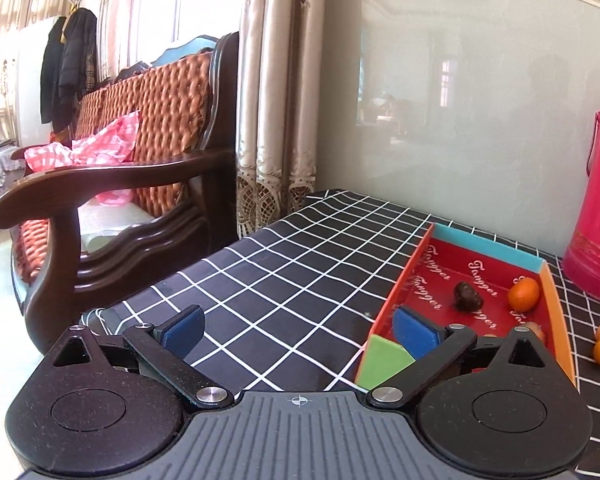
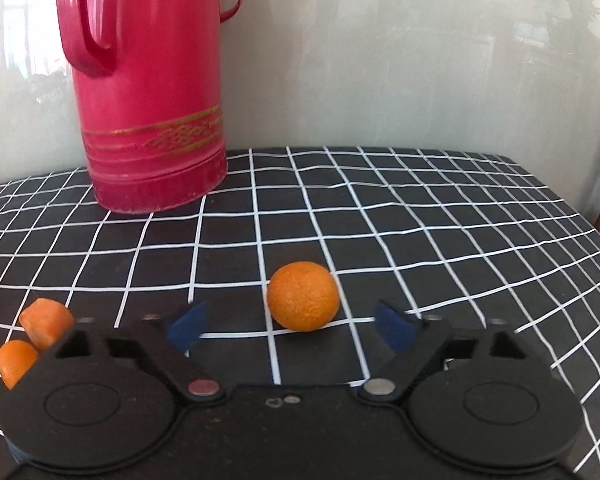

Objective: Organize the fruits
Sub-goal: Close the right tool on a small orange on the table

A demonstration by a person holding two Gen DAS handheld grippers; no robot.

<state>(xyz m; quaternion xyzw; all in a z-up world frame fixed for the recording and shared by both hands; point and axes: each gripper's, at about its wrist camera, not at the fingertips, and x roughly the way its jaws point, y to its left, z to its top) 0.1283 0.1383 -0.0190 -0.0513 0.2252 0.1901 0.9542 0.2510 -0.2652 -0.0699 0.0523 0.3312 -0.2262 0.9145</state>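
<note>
Right wrist view: my right gripper (image 2: 290, 330) is spread wide and grasps nothing, with a mandarin (image 2: 303, 295) on the checked tablecloth (image 2: 440, 220) just ahead, between the lines of the two blue pads (image 2: 188, 329).

Two smaller orange fruits (image 2: 32, 338) lie touching each other at the left edge of that view, well apart from the mandarin, and a red thermos (image 2: 148, 92) stands behind against the wall. On my left wrist view, the left gripper (image 1: 298, 330) is also released and empty, hovering over the cloth by the near left corner of the red tray (image 1: 432, 264). Inside the tray I see a dark brown fruit (image 1: 467, 296) near the middle and an orange fruit (image 1: 523, 294) by the right wall; the two are apart.
</note>
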